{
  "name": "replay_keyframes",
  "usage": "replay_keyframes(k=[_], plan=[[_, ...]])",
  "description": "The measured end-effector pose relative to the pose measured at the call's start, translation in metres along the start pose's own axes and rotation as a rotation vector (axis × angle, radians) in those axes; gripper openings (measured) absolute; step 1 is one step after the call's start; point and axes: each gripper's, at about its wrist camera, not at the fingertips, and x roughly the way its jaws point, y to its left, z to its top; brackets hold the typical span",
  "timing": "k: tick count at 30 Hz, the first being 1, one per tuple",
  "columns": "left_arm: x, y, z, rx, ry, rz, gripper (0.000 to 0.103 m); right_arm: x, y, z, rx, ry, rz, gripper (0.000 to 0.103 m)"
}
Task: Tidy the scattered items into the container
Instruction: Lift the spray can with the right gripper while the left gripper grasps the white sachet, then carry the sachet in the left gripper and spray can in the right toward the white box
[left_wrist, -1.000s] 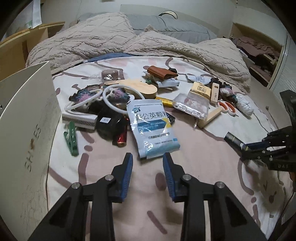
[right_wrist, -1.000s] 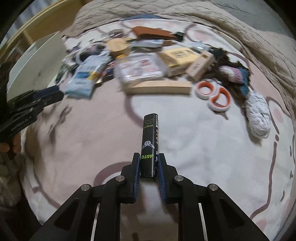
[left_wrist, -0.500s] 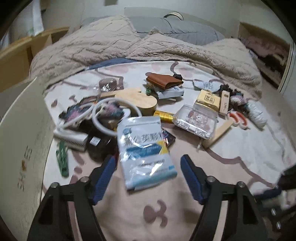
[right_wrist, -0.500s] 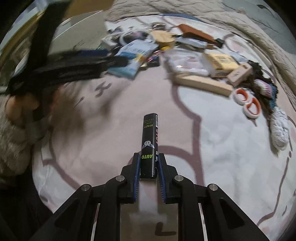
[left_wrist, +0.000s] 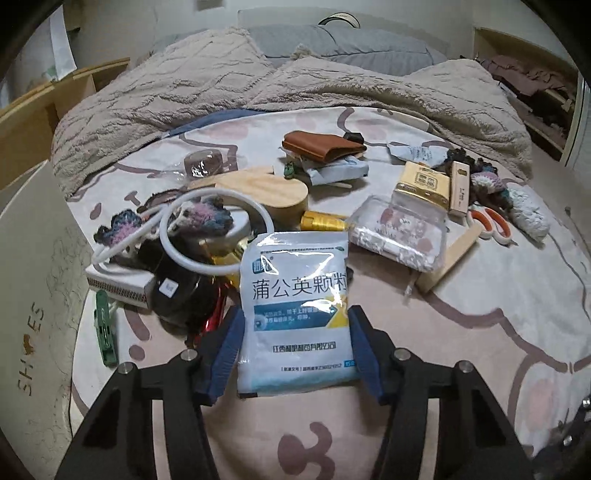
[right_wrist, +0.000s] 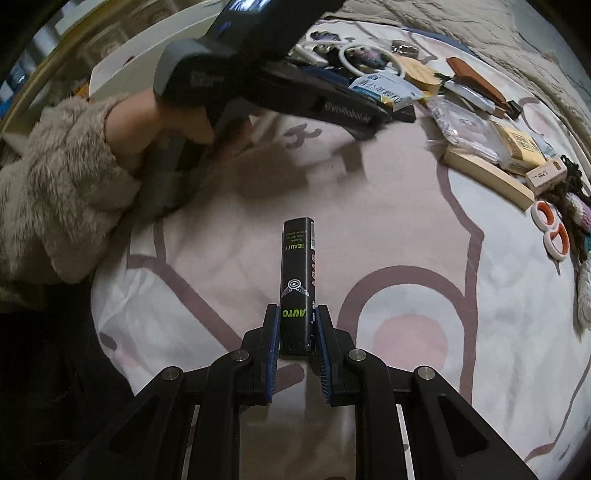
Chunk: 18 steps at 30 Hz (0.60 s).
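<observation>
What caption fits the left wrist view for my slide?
Left gripper closing around a blue-and-white medicine sachet on the cluttered bed, white shoe box at left.

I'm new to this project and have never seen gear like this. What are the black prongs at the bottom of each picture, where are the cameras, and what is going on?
No robot here: a person holds a two-finger gripper in each hand, and a fisheye camera on each looks along its fingers. The left wrist view shows the left gripper closing around a white and blue medicine sachet lying on the bed sheet; its pads look close to the edges, but a firm grip is not clear. Behind it lies scattered clutter: a wooden box, a brown wallet, orange-handled scissors. A white shoebox stands at the left. The right wrist view shows the right gripper shut on a black tube, with the person's furry sleeve beside it.
</observation>
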Motion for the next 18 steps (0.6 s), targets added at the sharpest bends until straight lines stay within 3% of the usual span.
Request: replay_keyframes(k=[10, 11, 12, 18], plan=[[-0.038, 0.008, -0.04, -0.006, 0.027, -0.106, 0.056, 0.001, -0.001, 0.0, -0.009, 0.027, -0.057, 0.019], [-0.043, 0.009, -0.046, -0.005, 0.033, -0.12, 0.039, 0.001, 0.0, 0.001, -0.015, 0.032, -0.065, 0.019], [-0.048, 0.01, -0.051, -0.004, 0.041, -0.129, 0.034, 0.001, 0.001, 0.001, -0.021, 0.035, -0.073, 0.019], [-0.072, 0.016, -0.074, -0.014, 0.049, -0.158, 0.034, 0.004, 0.006, 0.006, -0.041, 0.052, -0.108, 0.019]])
